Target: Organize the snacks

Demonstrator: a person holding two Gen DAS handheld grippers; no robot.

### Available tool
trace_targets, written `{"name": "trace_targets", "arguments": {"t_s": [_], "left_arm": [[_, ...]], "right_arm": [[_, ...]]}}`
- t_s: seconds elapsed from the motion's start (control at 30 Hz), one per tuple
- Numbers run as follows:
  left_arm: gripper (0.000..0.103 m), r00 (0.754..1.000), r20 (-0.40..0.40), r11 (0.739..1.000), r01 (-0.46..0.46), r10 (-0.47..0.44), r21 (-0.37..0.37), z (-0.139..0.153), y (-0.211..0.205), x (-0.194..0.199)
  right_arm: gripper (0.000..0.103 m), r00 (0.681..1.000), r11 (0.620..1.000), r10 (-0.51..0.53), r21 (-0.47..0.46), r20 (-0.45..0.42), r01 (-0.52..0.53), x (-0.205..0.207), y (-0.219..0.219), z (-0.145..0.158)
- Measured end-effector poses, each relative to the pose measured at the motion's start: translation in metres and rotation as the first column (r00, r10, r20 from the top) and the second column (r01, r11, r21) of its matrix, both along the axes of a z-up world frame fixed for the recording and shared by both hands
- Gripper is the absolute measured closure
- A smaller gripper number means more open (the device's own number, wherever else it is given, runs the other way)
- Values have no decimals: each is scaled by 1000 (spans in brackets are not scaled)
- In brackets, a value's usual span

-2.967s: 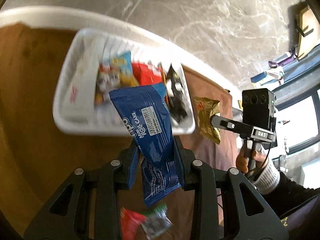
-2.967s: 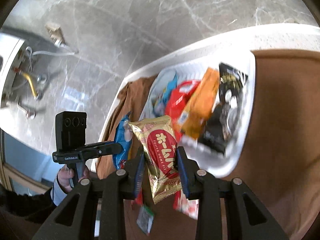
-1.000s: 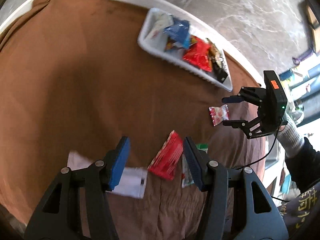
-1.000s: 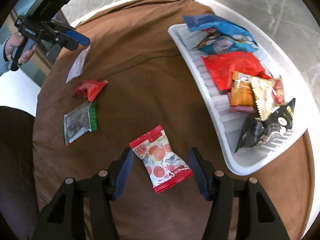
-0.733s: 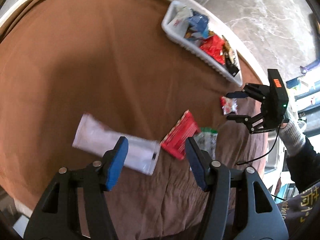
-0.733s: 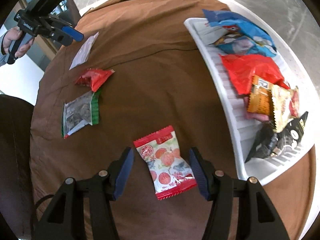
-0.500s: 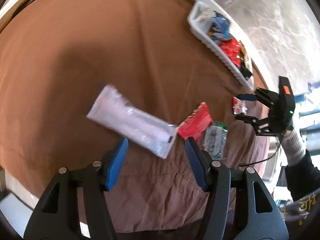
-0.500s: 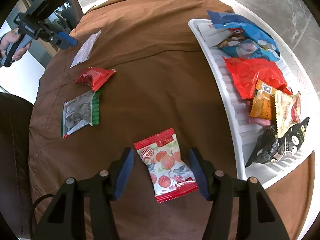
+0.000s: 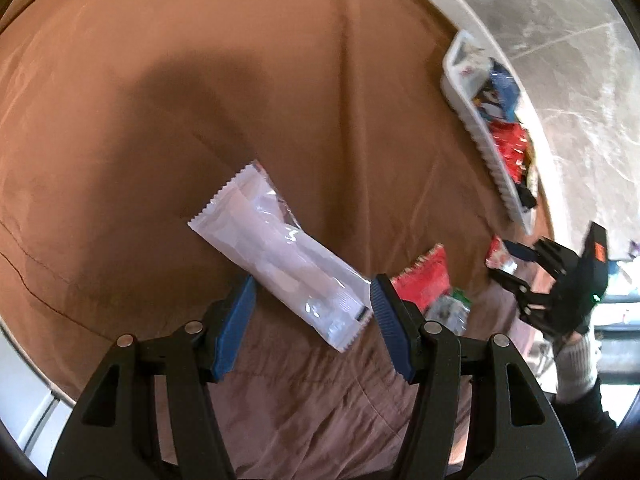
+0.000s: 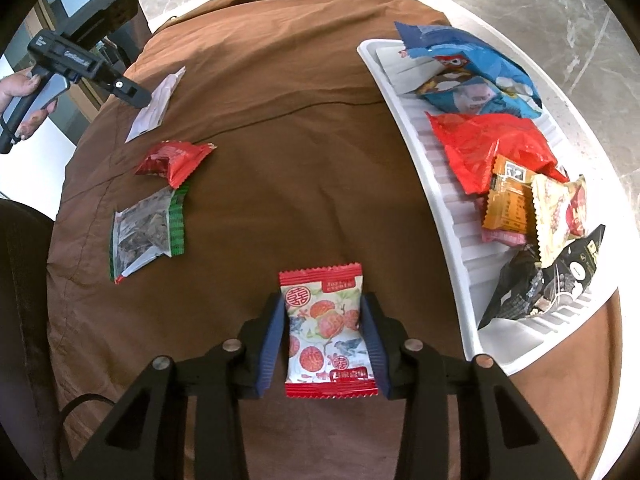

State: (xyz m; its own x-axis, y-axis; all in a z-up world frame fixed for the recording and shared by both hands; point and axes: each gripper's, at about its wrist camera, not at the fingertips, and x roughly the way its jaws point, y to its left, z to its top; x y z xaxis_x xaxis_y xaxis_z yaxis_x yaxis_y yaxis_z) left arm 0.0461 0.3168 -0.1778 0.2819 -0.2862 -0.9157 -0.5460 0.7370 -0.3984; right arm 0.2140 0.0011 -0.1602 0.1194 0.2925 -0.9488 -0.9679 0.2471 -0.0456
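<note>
My left gripper (image 9: 312, 296) is open, its blue pads either side of the near end of a long white packet (image 9: 276, 252) lying on the brown cloth. My right gripper (image 10: 324, 328) has closed in on a red-edged fruit-print packet (image 10: 326, 328), pads at its two sides; the packet still lies on the cloth. A white tray (image 10: 448, 240) at the right holds several snacks: blue, red, orange, gold and black packets. In the right wrist view the white packet (image 10: 154, 106) and left gripper (image 10: 132, 94) sit far left.
A red packet (image 10: 174, 158) and a green-edged clear packet (image 10: 148, 228) lie on the cloth left of centre; they also show in the left wrist view, red packet (image 9: 426, 278). The round table's white rim (image 10: 600, 160) runs behind the tray. Marble floor lies beyond.
Both grippers dropped their earlier snacks into the tray and came back. The left moved over the white packet. The right lowered around the fruit-print packet and its fingers narrowed onto it.
</note>
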Motion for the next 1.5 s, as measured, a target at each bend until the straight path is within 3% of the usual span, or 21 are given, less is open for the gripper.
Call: {"name": "trace_targets", "arguments": {"t_s": [0.23,0.33,0.43,0.83,1.27,1.5], "left_arm": [[47,999,6,996,38,-39,76,0,-12,19],[78,996,11,989,85,-87,123,1,-20,26],[79,991,17,978,128,-132,162,0,-27,30],[85,983,75,978,158,-169,133,2,-26,29],[86,970,130,976,196,-207,92,7,-32,34],[86,962,182,979,200,-203,30,13,-34,41]], "right_arm": [[61,1000,1000,-24,7,-2,24,-1,-1,0],[61,1000,1000,-30,3,3,30,-1,0,-1],[61,999,999,-39,4,4,39,-2,2,-1],[64,985,984,-159,73,-72,165,12,-7,5],[66,941,939,-260,171,-215,298,14,-29,16],[66,895,885,-323,239,-308,401,26,-49,29]]}}
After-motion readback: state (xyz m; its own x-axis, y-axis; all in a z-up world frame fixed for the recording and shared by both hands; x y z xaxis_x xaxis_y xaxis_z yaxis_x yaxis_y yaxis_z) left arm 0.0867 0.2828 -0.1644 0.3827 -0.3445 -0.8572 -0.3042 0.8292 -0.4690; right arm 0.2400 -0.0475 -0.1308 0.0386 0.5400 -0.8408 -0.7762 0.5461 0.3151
